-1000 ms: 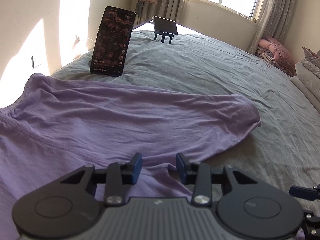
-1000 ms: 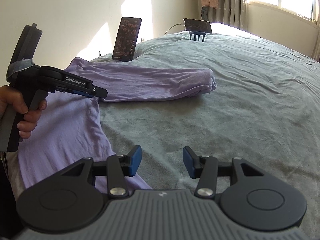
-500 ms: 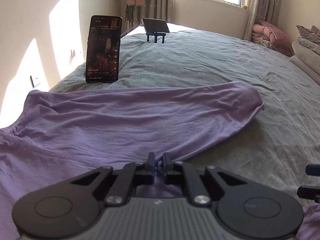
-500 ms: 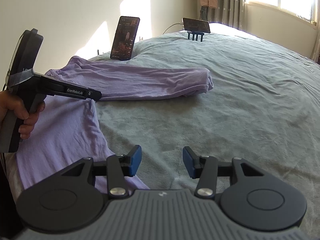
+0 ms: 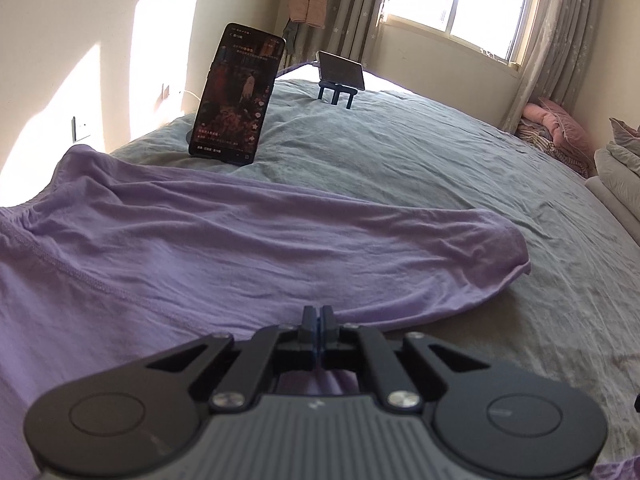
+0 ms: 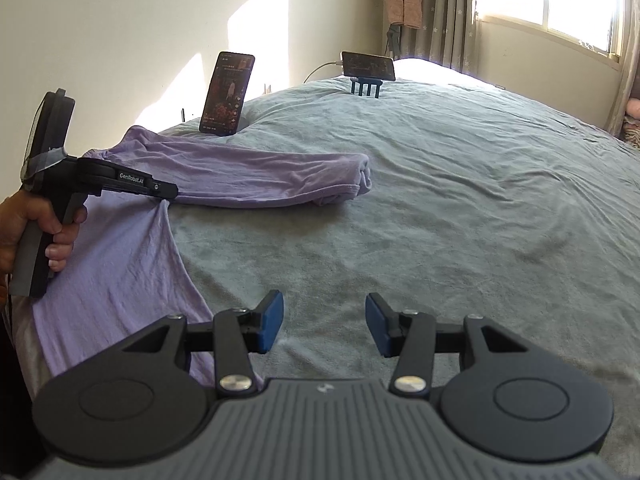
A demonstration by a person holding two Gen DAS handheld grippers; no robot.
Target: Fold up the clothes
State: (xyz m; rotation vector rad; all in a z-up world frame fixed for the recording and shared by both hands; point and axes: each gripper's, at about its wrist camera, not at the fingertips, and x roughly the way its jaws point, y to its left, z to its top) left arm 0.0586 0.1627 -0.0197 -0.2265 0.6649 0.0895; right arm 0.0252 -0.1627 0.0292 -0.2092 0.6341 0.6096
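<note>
The purple garment lies spread on the grey-green bedspread, its body toward the near left edge of the bed and one long sleeve stretched across the bed to the right, cuff end resting flat on the cover.

Left gripper: jaws together, clamped on a pinch of purple fabric where the sleeve meets the body. In the right wrist view the cloth rises in a small peak to the gripper tip, which indicates that the grip is bearing load. How many layers are caught cannot be determined from either view.

Right gripper: jaws apart, nothing between the pads, positioned over bare bedspread just beside the garment's side edge.

Step in hand: the grasp phase of an early fold; the garment is not yet folded. One anchor point is secured; the second is not.

Next move, as a judgement: the right gripper requires a second hold, probably on the sleeve or the side hem, before the fabric is carried over the body. Lift both points evenly to avoid dragging the cloth or bunching the bedspread.

Two phones stand propped at the far side, well apart from the work area.
</note>
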